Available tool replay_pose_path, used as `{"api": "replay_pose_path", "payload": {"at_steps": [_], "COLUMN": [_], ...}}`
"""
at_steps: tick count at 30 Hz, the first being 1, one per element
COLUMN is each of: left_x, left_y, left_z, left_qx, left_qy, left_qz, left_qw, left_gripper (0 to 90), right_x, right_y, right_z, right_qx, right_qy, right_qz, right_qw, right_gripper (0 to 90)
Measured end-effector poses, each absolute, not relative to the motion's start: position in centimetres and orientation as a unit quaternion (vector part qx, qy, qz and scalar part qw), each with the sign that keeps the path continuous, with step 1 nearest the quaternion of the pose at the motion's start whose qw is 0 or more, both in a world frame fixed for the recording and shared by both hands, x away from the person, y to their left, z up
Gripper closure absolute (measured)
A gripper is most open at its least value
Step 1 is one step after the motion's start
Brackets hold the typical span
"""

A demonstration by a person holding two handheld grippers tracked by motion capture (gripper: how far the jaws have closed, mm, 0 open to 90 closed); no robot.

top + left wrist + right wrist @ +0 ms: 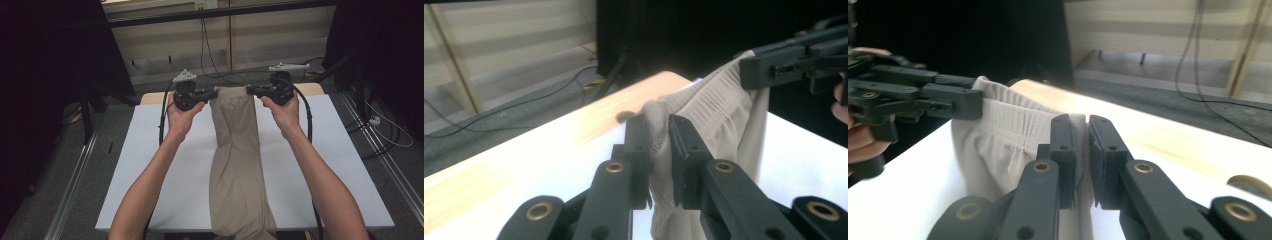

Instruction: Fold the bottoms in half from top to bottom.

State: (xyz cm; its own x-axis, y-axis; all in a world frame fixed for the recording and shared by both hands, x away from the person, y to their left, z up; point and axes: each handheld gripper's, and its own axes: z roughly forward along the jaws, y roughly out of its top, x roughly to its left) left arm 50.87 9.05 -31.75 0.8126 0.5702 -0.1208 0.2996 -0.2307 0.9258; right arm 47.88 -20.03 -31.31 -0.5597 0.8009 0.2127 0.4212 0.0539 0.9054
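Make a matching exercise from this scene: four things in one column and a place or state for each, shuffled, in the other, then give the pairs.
Things:
1. left gripper
2. right gripper
3. beige trousers
4. white table

Places or states:
A. lies under the cloth
B. shut on the waistband's right corner
C. stretched from the far edge toward the person
D. shut on the waistband's left corner

Pairs: 1-D, 2-B, 3-C, 4-A

Lab: black curtains [45, 75], floor rails [75, 180]
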Motion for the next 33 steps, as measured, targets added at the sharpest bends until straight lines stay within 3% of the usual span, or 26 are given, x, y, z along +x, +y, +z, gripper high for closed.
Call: {"api": "replay_pose_path", "payload": {"at_steps": [7, 13, 33], "left_x": [45.8, 41.5, 31.0], "left_y": [9.9, 10.5, 12.4], "left_z": [-30.8, -32.1, -41.9], "left_qx": [0.784, 0.792, 0.863], "left_qy": [0.236, 0.209, 0.155], "left_qz": [0.112, 0.101, 0.044], "left_qw": [0.563, 0.564, 0.478], "left_gripper": [79.4, 78.7, 77.4], "right_x": [42.6, 38.0, 27.3], "right_y": [-20.2, -20.4, -18.8], "right_z": [-30.9, -31.6, -41.5], "right_qx": [0.409, 0.389, 0.361], "right_qy": [0.711, 0.720, 0.794], "right_qz": [0.547, 0.551, 0.480], "right_qw": [0.170, 0.165, 0.098], "right_gripper": [81.8, 81.8, 79.8]}}
